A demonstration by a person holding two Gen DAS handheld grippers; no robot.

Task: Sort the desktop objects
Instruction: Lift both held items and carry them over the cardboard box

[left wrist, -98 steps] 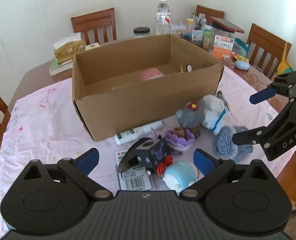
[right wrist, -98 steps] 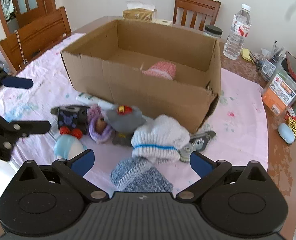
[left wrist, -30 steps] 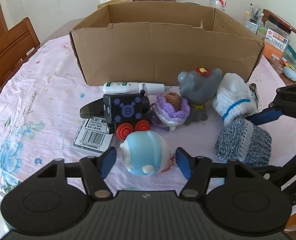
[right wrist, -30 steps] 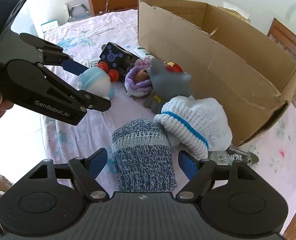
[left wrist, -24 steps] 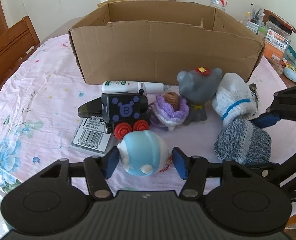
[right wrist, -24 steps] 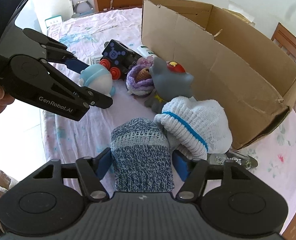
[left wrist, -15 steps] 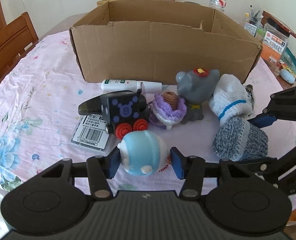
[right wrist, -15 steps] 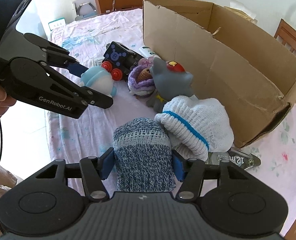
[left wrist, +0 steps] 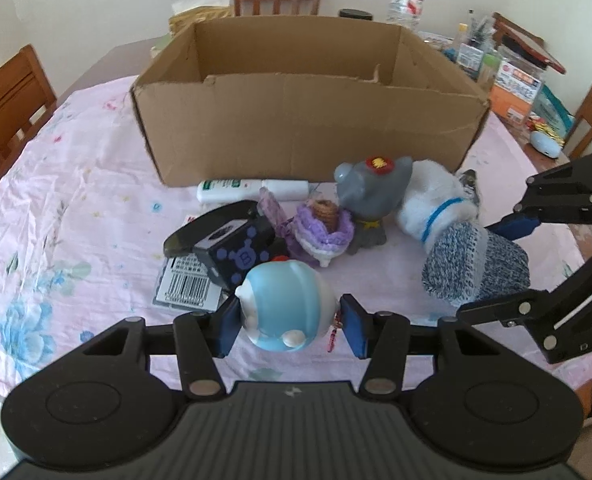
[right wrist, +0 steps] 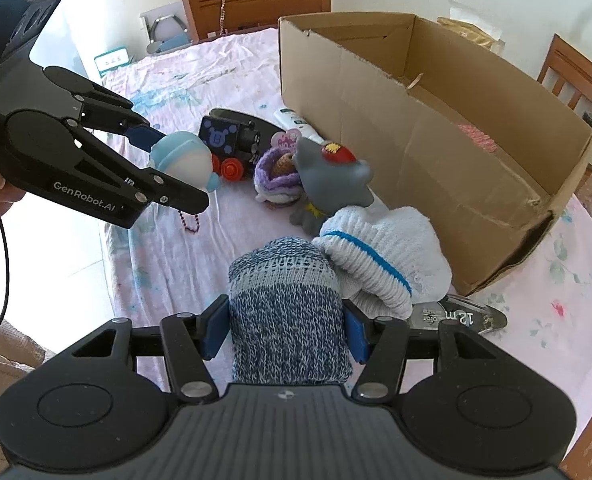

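Both grippers clamping toys in front of the cardboard box

The left gripper is squeezing the blue round toy, its jaws having just closed onto it; the right gripper is pinching the blue knitted sock, jaws likewise just drawn in; both things are sitting at the counter's near edge, the cardboard box standing behind; a white sock is touching the knitted one.
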